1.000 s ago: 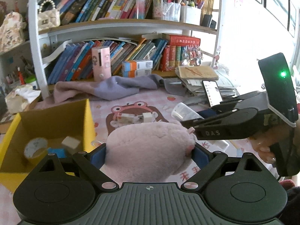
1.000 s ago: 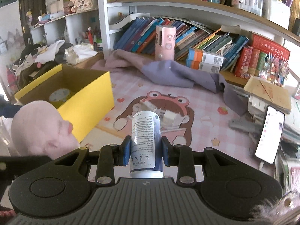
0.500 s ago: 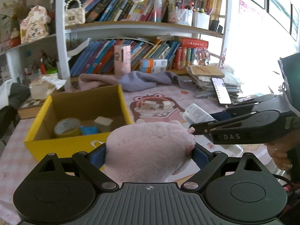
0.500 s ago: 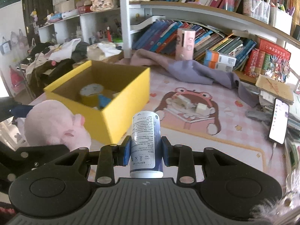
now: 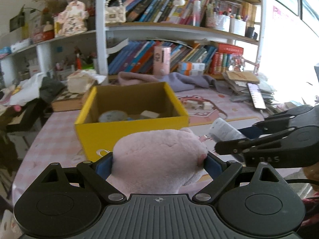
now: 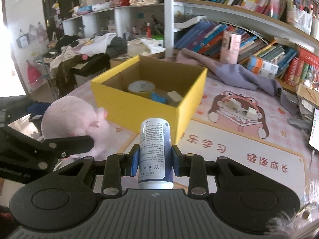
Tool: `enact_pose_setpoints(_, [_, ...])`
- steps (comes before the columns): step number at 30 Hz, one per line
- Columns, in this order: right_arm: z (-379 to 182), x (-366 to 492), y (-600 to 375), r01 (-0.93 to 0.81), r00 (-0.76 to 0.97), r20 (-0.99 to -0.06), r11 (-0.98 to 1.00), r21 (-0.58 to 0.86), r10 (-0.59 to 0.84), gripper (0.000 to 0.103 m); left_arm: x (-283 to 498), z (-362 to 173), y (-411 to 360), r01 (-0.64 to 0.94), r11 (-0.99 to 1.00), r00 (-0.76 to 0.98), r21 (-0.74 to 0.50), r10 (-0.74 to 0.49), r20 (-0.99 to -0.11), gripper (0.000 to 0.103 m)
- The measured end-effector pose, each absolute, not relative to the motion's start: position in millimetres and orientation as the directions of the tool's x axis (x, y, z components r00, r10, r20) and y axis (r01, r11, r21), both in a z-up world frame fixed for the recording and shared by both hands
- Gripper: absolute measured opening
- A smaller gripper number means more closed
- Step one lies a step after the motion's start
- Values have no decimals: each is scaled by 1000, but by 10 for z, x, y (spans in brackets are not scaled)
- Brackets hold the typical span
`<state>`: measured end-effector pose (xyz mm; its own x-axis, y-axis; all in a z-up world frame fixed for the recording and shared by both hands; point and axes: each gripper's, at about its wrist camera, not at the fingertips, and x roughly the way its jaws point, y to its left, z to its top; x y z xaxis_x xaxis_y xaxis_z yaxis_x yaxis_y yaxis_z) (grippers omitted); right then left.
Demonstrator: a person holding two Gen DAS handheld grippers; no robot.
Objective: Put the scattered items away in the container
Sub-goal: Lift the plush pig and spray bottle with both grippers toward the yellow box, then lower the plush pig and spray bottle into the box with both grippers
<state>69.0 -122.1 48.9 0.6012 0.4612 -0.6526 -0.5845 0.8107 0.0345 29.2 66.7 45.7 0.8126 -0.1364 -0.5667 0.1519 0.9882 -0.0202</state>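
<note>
My left gripper (image 5: 157, 162) is shut on a pink plush toy (image 5: 159, 159), held wide between the blue pads, in front of the yellow cardboard box (image 5: 131, 131). My right gripper (image 6: 155, 162) is shut on a white and blue bottle (image 6: 154, 151) that stands upright between its pads. In the right wrist view the yellow box (image 6: 143, 107) lies just ahead, the plush toy (image 6: 73, 119) to its left. Inside the box (image 6: 175, 73) lie a tape roll (image 6: 141, 87), a blue item (image 6: 158, 97) and a small beige block (image 6: 174, 96). The bottle (image 5: 225, 132) and right gripper (image 5: 229, 147) show at right in the left wrist view.
A pink cartoon mat (image 6: 239, 139) covers the table, with small beige blocks (image 6: 251, 110) on its picture. A purple cloth (image 6: 229, 73) lies behind the box. A phone (image 5: 256, 97) rests on papers at right. Bookshelves (image 5: 179, 29) stand behind; clothes (image 6: 79, 47) pile at left.
Both grippers have swung left with their loads, so the yellow box has moved from the left side to straight ahead and nearer. The grips have not changed.
</note>
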Motion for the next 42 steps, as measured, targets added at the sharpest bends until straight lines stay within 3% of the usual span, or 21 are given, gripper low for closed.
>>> enact_pose_setpoints(30, [624,964,-791,-649,574,-640,760,25,511,30,648,518,963,92,995,810,31,-56,-584,94])
enact_pose_setpoints(42, [805,1614,-687,-658,602,-593,753,11,535,30,1229,756,1040,80,995,854,60,-37,-519,94])
